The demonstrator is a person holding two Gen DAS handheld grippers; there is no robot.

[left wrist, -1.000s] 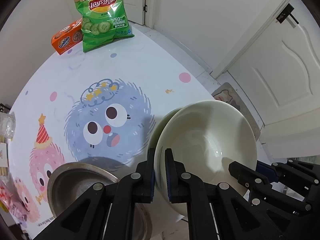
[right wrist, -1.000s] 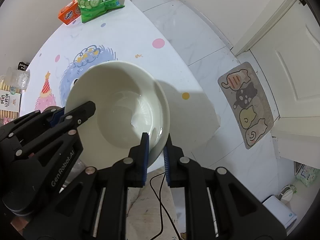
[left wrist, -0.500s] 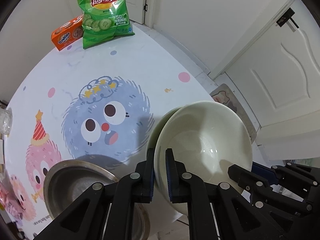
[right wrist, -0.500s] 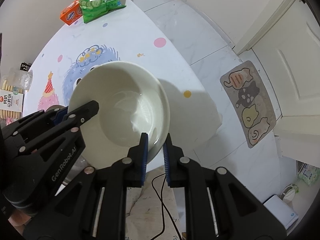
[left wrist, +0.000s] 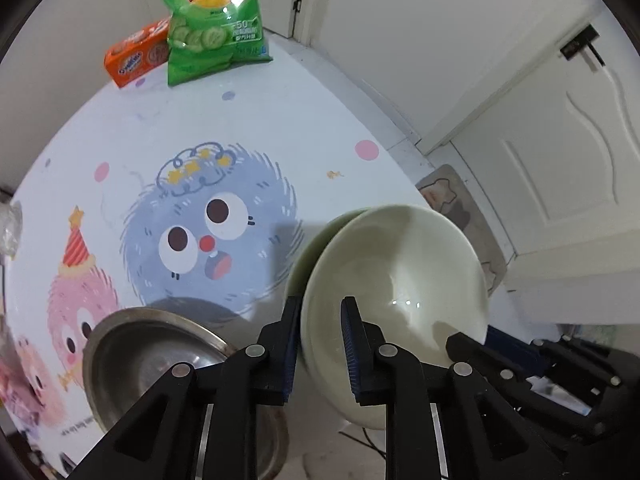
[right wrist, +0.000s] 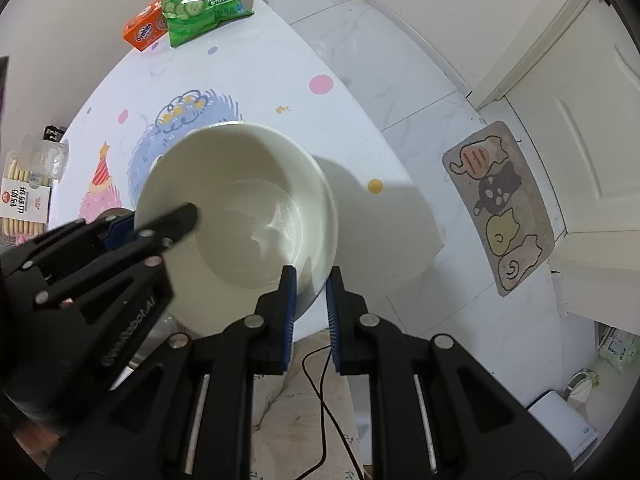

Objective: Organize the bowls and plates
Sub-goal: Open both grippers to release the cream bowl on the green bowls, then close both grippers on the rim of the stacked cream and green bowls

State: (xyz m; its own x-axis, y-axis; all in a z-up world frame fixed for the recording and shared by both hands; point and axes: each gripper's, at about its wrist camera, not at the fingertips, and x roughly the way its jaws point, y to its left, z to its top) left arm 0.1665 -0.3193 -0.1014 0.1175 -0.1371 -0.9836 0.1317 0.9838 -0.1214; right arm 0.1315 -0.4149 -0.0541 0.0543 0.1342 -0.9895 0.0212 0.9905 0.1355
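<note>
- My left hand-held gripper (left wrist: 320, 344) has its blue pads astride the near rim of the pale bowl (left wrist: 400, 280), but the jaws look a bit wider than the wall, so I can't tell if it's actually clamping or just loose around it.
- My right hand-held gripper (right wrist: 310, 304) is narrowed down onto the opposite rim of the same bowl (right wrist: 240, 216), pads on both faces of the wall, so I'd call that one holding it.
- The bowl is up in the air, tilted, over the near edge of the bench (left wrist: 280, 128). From the left view there's a second greenish rim tucked right behind it, maybe another bowl nested underneath. Can't say for sure.
- Handling guess: glazed ceramic, so stiff, fairly heavy for a rim pinch, slick, and it'll chip or smash if it drops. Gripping the rim from two sides seems the sane way; one pinch alone would let it swing.
- Just left of the left gripper a metal bowl (left wrist: 160, 360) sits on the bench, probably where stacking could happen.
- Further out: cartoon tablecloth, a green chip bag (left wrist: 212, 20) and an orange box (left wrist: 136, 56) at the far edge, well apart from everything.
- Floor mat (right wrist: 504, 208) lies below to the right, off the bench.
</note>
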